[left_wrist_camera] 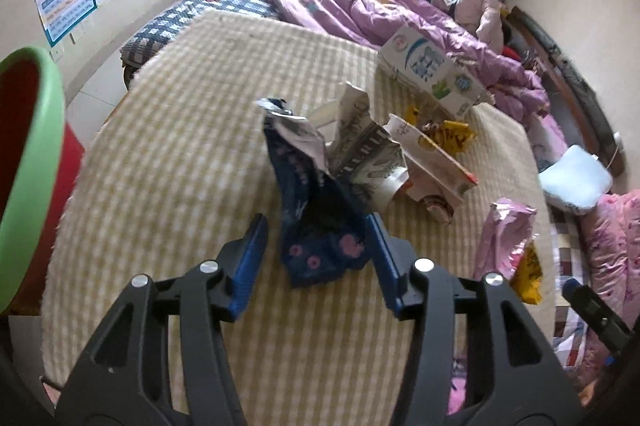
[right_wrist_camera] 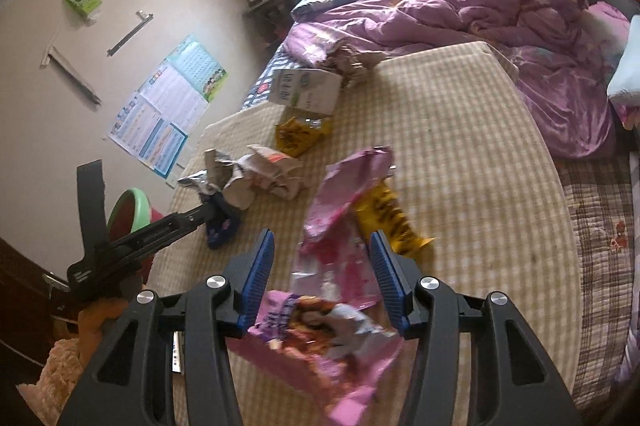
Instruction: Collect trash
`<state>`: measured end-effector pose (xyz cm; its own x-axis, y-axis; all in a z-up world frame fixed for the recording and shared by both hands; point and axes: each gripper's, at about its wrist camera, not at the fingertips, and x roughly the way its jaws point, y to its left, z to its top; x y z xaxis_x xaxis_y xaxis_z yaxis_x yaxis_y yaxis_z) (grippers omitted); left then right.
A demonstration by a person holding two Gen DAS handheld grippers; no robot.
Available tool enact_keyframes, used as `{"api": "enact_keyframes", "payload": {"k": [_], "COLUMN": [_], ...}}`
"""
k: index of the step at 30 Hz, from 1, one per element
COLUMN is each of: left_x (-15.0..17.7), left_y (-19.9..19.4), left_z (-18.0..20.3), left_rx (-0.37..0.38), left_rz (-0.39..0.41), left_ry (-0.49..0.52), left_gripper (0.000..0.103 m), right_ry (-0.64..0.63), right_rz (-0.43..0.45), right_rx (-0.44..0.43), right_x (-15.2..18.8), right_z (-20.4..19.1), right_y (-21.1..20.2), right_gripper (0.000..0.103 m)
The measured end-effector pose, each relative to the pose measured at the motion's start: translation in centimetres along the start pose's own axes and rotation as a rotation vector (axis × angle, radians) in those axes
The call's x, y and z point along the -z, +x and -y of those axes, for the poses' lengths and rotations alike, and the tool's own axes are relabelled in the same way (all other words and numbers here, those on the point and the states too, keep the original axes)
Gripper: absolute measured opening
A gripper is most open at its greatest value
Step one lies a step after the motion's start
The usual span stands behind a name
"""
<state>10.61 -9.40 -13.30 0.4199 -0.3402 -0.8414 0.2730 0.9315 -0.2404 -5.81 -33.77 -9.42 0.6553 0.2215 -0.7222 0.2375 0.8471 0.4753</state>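
Wrappers lay scattered over the checked yellow mat (left_wrist_camera: pixel 192 129) on the bed, and two of them sat right between waiting jaws. The dark blue wrapper (left_wrist_camera: pixel 316 226), crumpled and standing half upright near the middle of the mat, looked feather-light and crackly, likely to fold flat under any squeeze; its bunched lower end seemed the surest place to pinch. The left gripper (left_wrist_camera: pixel 318 258) straddled that end with its blue pads apart, the right pad perhaps brushing the foil, the left one clear of it. Further right, the pink wrapper (right_wrist_camera: pixel 340 266) sprawled long and glossy, probably slippery, so a bite across its creased middle would hold better than its loose near flap. The right gripper (right_wrist_camera: pixel 320 278) stood over it, jaws parted and pressing nothing. Beyond lay crushed cartons (left_wrist_camera: pixel 400 153), a yellow packet (right_wrist_camera: pixel 300 133) and a white milk box (left_wrist_camera: pixel 432 69); a green-rimmed bin (left_wrist_camera: pixel 36 161) waited at the far left.
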Motion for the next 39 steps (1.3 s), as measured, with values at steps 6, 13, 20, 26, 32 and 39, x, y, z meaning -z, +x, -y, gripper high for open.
{"api": "enact_keyframes", "payload": {"k": [6, 13, 20, 26, 32, 39], "left_x": [-0.4, -0.2, 0.1, 0.5, 0.8, 0.9], "left_y": [1.8, 1.3, -0.6, -0.2, 0.9, 0.8], "left_z": [0.1, -0.7, -2.5, -3.1, -2.8, -2.9], "left_rx": [-0.022, -0.026, -0.020, -0.026, -0.025, -0.022], "left_rz": [-0.029, -0.024, -0.008, -0.034, -0.055, -0.049], "left_ry": [-0.012, -0.038, -0.069, -0.066, -0.058, -0.051], "left_gripper": [0.047, 0.019, 0.017, 0.017, 0.031, 0.029], "right_ry": [0.015, 0.026, 0.020, 0.033, 0.035, 0.037], "right_rz": [-0.020, -0.032, -0.032, -0.059, -0.091, -0.115], "right_rx": [-0.003, -0.006, 0.014, 0.041, 0.050, 0.040], "right_x": [-0.7, -1.2, -2.1, -2.0, -1.5, -1.3], "right_z": [1.6, 2.1, 2.9, 4.0, 4.3, 4.1], "right_y": [0.8, 1.4, 1.7, 2.5, 3.2, 4.2], "right_gripper": [0.049, 0.049, 0.049, 0.051, 0.051, 0.054]}}
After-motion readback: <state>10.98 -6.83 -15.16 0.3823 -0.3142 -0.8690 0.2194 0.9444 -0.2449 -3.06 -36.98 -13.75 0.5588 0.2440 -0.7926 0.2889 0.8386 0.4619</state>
